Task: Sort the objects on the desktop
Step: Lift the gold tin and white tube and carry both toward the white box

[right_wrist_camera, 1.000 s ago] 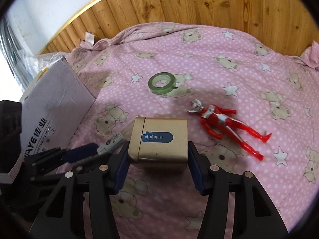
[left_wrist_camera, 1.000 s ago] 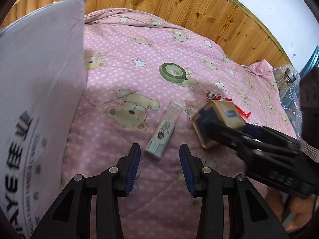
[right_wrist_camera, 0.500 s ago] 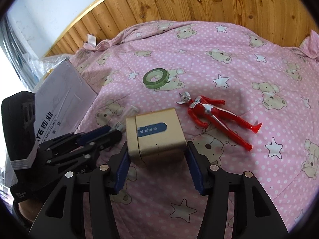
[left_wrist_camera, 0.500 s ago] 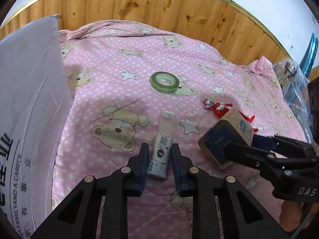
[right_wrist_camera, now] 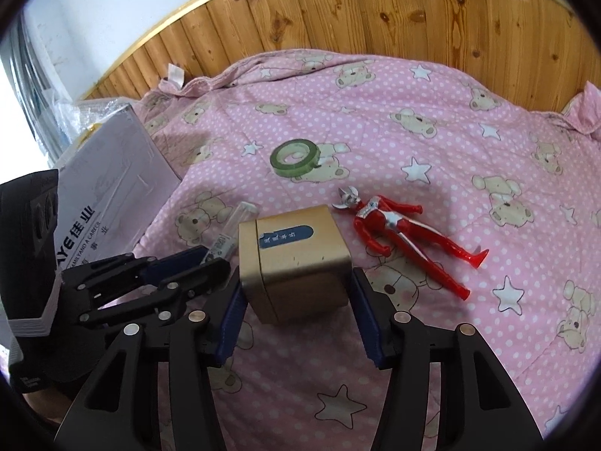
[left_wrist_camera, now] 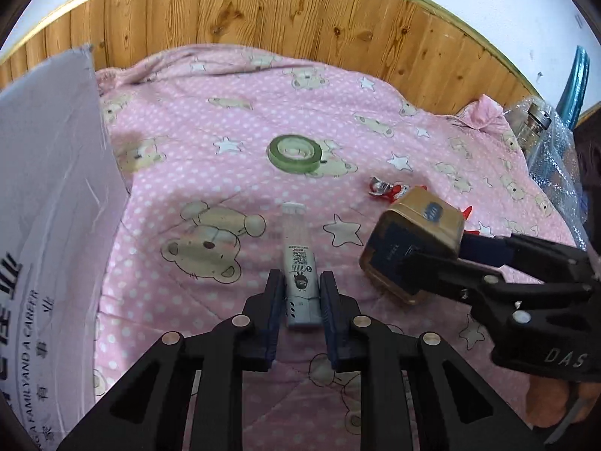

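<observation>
Left wrist view: the left claw point(left_wrist_camera: 300, 302) sits low over the pink quilt point(left_wrist_camera: 233, 105), its two blue pads point(left_wrist_camera: 275, 300) pressed against the sides of a small grey tube point(left_wrist_camera: 300, 282) that lies lengthwise between them, clear cap end pointing away toward the wooden panel point(left_wrist_camera: 263, 11). The tube rests on the quilt, clamped at its near end. Beyond it lies a green tape roll point(left_wrist_camera: 295, 152), flat and well apart from the tube. A pale grey box point(left_wrist_camera: 49, 203) with printed lettering fills the left edge. To the right, the right claw point(left_wrist_camera: 409, 259) holds a gold tin point(left_wrist_camera: 413, 240) tilted above the quilt, with the head of a red figure point(left_wrist_camera: 387, 190) showing just behind it. A glass jar point(left_wrist_camera: 535, 127) in bubble wrap stands at the far right edge.

Right wrist view: the right claw point(right_wrist_camera: 296, 314) is closed on the gold tin point(right_wrist_camera: 296, 259), pads against its left and right sides, the blue label on top facing up. The red figure point(right_wrist_camera: 405, 233) lies on its back just right of the tin, legs pointing down-right. The tape roll point(right_wrist_camera: 295, 158) lies farther off, near the middle of the quilt point(right_wrist_camera: 432, 112). The left claw point(right_wrist_camera: 214, 259) reaches in from the left, its tips around the tube point(right_wrist_camera: 231, 235), beside the grey box point(right_wrist_camera: 112, 173).
</observation>
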